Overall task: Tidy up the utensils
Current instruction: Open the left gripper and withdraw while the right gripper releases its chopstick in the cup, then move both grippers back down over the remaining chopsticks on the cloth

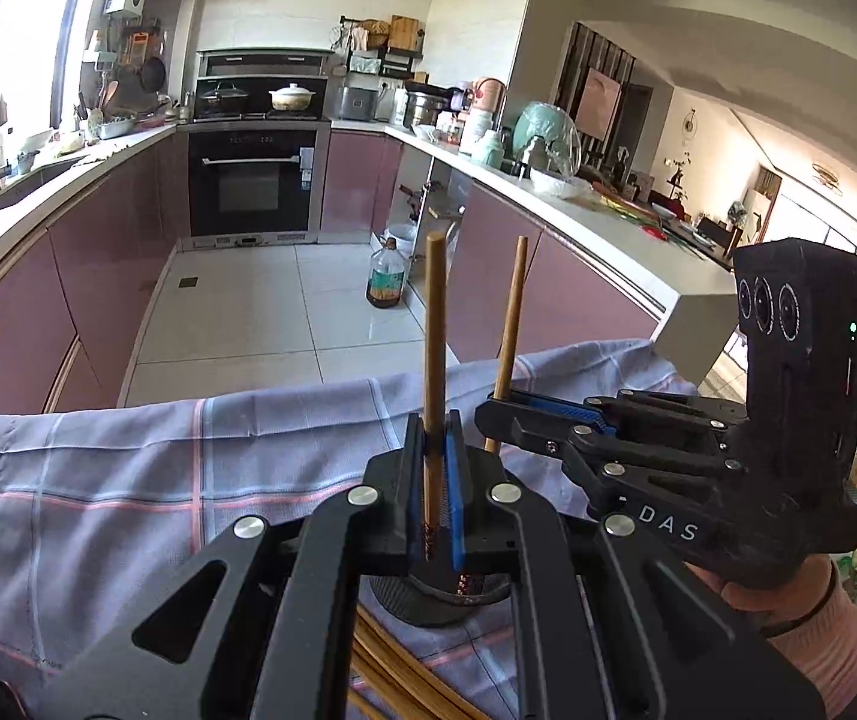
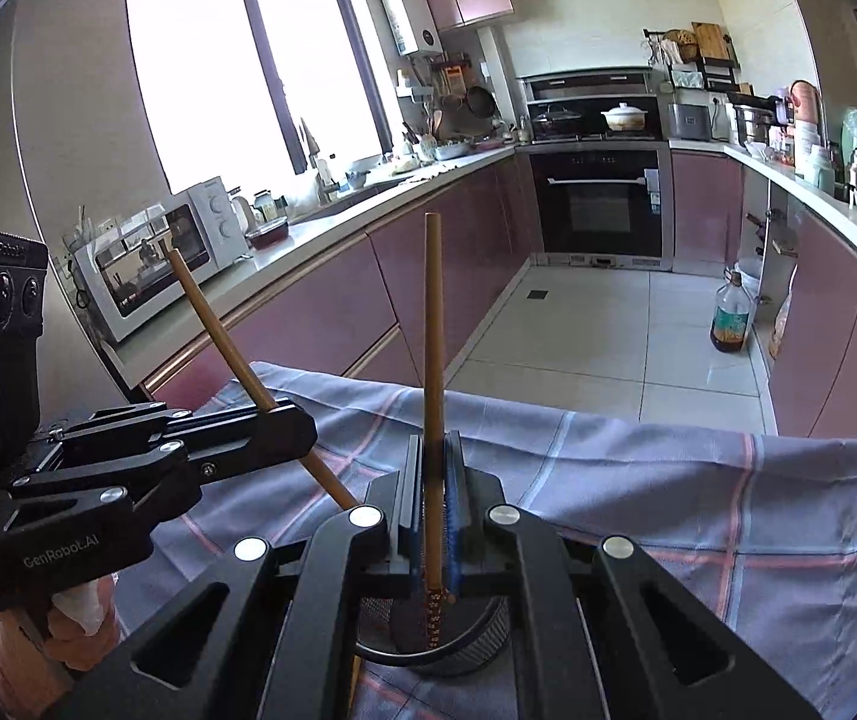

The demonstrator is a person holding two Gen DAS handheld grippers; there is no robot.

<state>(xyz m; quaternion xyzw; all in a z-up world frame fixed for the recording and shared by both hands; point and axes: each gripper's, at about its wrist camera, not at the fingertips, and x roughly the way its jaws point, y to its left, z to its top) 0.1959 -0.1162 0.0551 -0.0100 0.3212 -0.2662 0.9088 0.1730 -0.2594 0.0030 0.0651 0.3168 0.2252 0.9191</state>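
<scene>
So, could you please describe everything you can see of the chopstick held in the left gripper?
The chopstick is a slim, straight brown stick, wooden by its look, with a blunt plain top and a darker patterned lower end. It stands nearly upright, clamped between the shut pads of the left gripper. Its patterned tip hangs over the round black mesh holder on the checked cloth; whether it touches the holder cannot be told. The right gripper's chopstick stands apart beside it.

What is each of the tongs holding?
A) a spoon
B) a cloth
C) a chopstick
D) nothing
C: the left tongs pinch one brown chopstick upright, and the right tongs pinch another chopstick, both above a black holder.
</scene>
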